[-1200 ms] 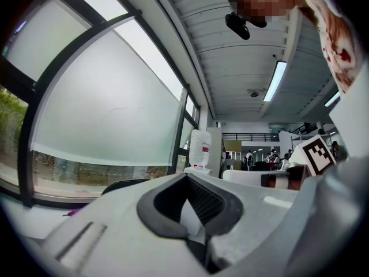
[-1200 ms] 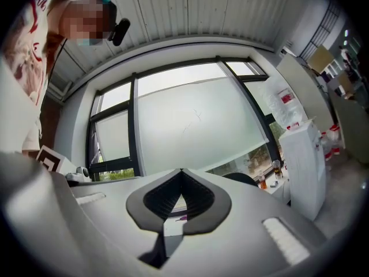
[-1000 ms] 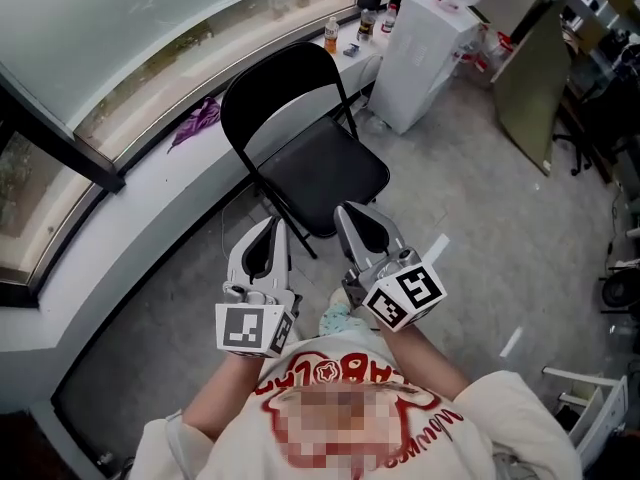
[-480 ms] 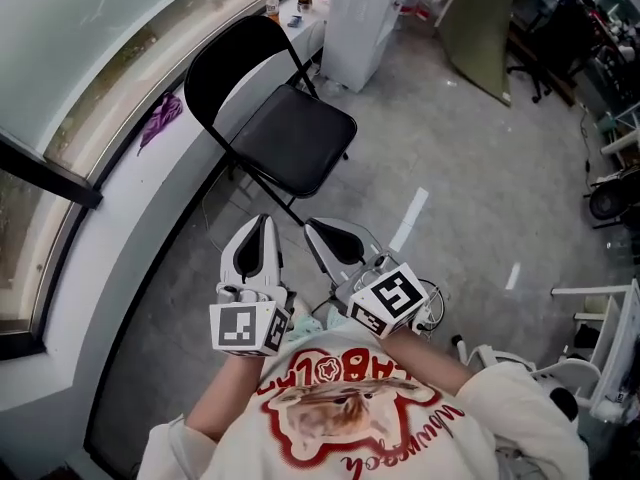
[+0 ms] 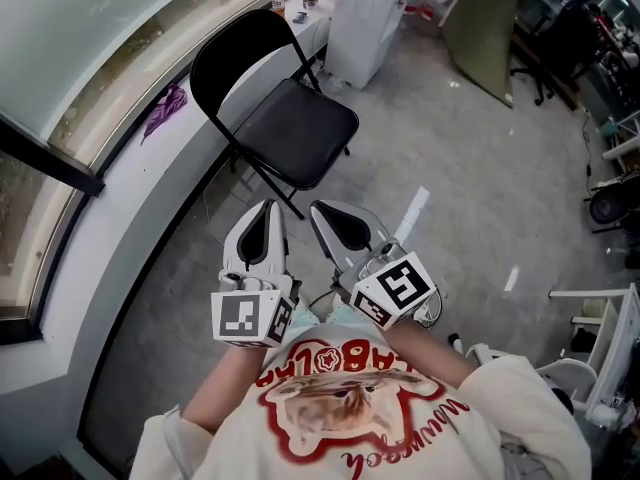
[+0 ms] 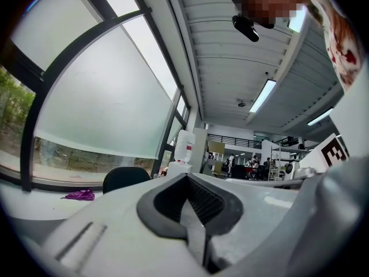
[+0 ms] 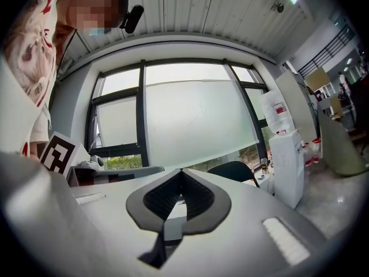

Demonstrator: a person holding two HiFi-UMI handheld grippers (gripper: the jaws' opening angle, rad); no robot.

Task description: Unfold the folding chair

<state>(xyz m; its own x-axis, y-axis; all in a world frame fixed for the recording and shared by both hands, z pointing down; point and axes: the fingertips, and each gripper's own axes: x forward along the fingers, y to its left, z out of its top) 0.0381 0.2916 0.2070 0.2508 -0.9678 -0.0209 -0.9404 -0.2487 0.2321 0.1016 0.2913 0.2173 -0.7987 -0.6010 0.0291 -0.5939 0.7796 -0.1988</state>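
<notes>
Both tongs are shut and hold nothing: the left tongs (image 5: 267, 209) and the right tongs (image 5: 319, 209) point level and are drawn in against the person's chest. A second ago their tips overlapped the front edge of the seat. Now a strip of bare floor (image 5: 470, 198) lies between them and the chair (image 5: 295, 133), so the person has backed away from it.

The chair stands near the window ledge (image 5: 120, 183), well apart from both tongs, with its seat down, back up and legs spread. I take that to mean the unfolding is done and this is the retreat, with no grip left to make.

The head view alone shows the chair whole, with its feet on the floor beside the white dispenser (image 5: 365, 13) and the purple cloth (image 5: 165, 103) on the ledge. Both gripper views cut the chair down to the top of its back (image 6: 125, 179) (image 7: 233, 171), peeking over the tongs' own bodies.

What they add is the close look: on the left tongs (image 6: 190, 203) and the right tongs (image 7: 177, 198) the ribbed pads meet along a seam with nothing caught between. The left gripper view also shows a lit hall with people beyond the dispenser, which the head view misses.
</notes>
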